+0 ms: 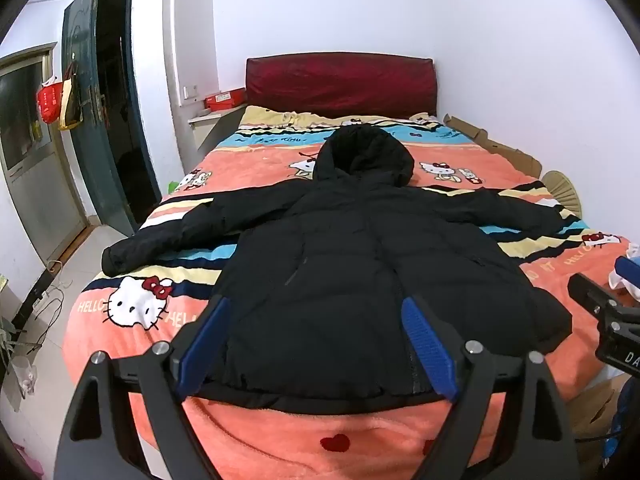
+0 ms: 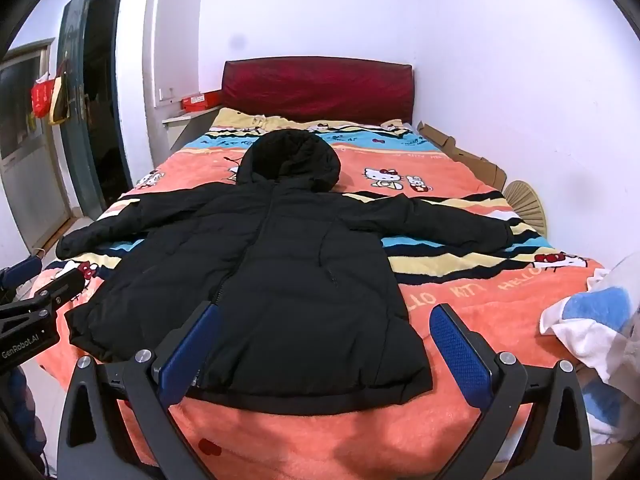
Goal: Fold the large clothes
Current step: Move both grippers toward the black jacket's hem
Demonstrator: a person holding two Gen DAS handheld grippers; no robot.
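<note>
Presently: black hooded puffer jacket (image 1: 360, 264) spread flat on the bed (image 1: 280, 436), nothing folded yet.

Bed: plush fleece blanket, coral with cartoon-cat print and striped bands; soft and likely to ruck under a dragged hem. Jacket: quilted, slick shell, lofty fill, front up, zip closed, hood (image 2: 290, 156) toward the red headboard (image 2: 318, 88), both sleeves out sideways, hem at the near edge. Judged risk: padding springs back and a fold reopens; slippery fabric slides from a shallow pinch; the left sleeve cuff (image 1: 116, 256) lies near the bed's side edge and could drop over it. Left gripper (image 1: 316, 344) and right gripper (image 2: 324, 354): blue ribbed fingers spread wide, grasping nothing, poised over the hem.
</note>
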